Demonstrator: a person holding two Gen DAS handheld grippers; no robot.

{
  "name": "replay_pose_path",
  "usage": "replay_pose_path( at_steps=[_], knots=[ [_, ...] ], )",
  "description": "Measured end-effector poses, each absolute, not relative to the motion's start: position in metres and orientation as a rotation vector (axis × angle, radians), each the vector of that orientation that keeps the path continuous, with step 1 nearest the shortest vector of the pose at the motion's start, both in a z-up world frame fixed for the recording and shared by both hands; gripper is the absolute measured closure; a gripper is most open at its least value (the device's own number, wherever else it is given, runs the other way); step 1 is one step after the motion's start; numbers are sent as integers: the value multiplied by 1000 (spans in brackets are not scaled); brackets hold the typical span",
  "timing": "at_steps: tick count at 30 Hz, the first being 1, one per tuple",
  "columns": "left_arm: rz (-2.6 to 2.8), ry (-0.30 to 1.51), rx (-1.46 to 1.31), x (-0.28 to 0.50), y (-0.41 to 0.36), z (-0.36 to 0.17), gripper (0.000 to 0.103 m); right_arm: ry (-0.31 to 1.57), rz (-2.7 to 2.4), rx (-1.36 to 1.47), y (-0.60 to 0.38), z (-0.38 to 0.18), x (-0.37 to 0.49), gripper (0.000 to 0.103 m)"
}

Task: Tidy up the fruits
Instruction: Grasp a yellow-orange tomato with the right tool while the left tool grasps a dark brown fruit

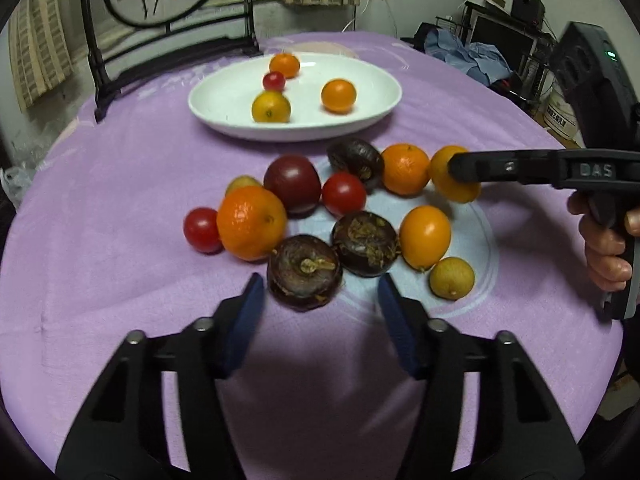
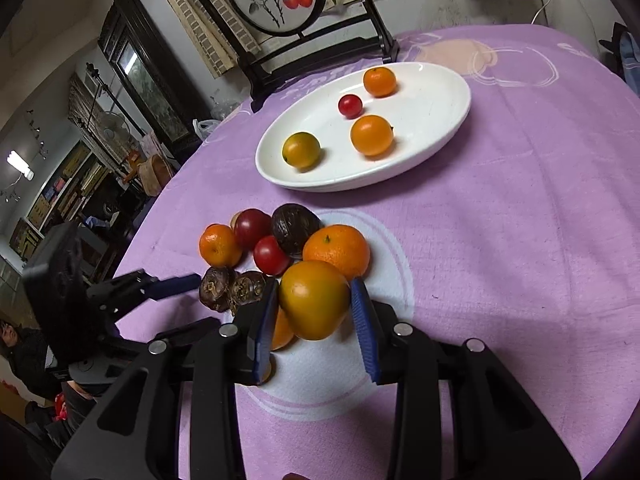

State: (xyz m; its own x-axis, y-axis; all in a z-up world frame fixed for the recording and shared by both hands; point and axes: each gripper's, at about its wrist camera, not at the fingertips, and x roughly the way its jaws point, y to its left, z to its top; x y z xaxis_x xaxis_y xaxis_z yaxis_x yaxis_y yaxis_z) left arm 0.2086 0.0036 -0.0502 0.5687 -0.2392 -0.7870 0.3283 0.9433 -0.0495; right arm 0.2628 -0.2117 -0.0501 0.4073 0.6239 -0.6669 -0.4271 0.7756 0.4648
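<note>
Round table under a purple cloth (image 1: 120, 184), carrying all items; a dark wooden screen stand (image 1: 168, 12) with a painted round panel sits at its far edge. White oval plate (image 1: 224, 92) toward the far edge, holding two oranges, one yellow-green citrus and one cherry tomato, all apart from each other. Loose fruit cluster near the table's middle, between the plate and the near edge, over a pale circle printed on the cloth. Right gripper (image 2: 314, 304), reaching in from the right side of the cluster: blue pads clenched on a yellow-orange citrus (image 2: 314, 300), grasped on both flanks; a mandarin (image 2: 338, 250) lies just behind it, another orange fruit partly hidden under the left pad. Left gripper (image 1: 320, 300) at the near side of the cluster: fingers released, spread either side of a dark brown water chestnut (image 1: 305, 270), pads not pressing it. A second chestnut (image 1: 365, 243) touches the first on the right; a large mandarin (image 1: 252, 222) crowds it on the left. Behind these: dark red tomato (image 1: 292, 182), red cherry tomato (image 1: 344, 194), third chestnut (image 1: 356, 158). Small yellow citrus (image 1: 452, 278) just right of the left gripper's right finger
</note>
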Motion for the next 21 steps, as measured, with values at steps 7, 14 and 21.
replay_pose_path(
  at_steps=[7, 14, 21],
  knots=[
    [-314, 952, 75, 222, 9, -59, 58, 929, 678, 230, -209, -46, 259, 66],
    [-298, 942, 122, 227, 3, -60, 60, 910, 680, 227, -210, -43, 256, 66],
    [-324, 934, 88, 224, 8, -56, 61, 911, 686, 226, -210, -42, 255, 66]
  ],
)
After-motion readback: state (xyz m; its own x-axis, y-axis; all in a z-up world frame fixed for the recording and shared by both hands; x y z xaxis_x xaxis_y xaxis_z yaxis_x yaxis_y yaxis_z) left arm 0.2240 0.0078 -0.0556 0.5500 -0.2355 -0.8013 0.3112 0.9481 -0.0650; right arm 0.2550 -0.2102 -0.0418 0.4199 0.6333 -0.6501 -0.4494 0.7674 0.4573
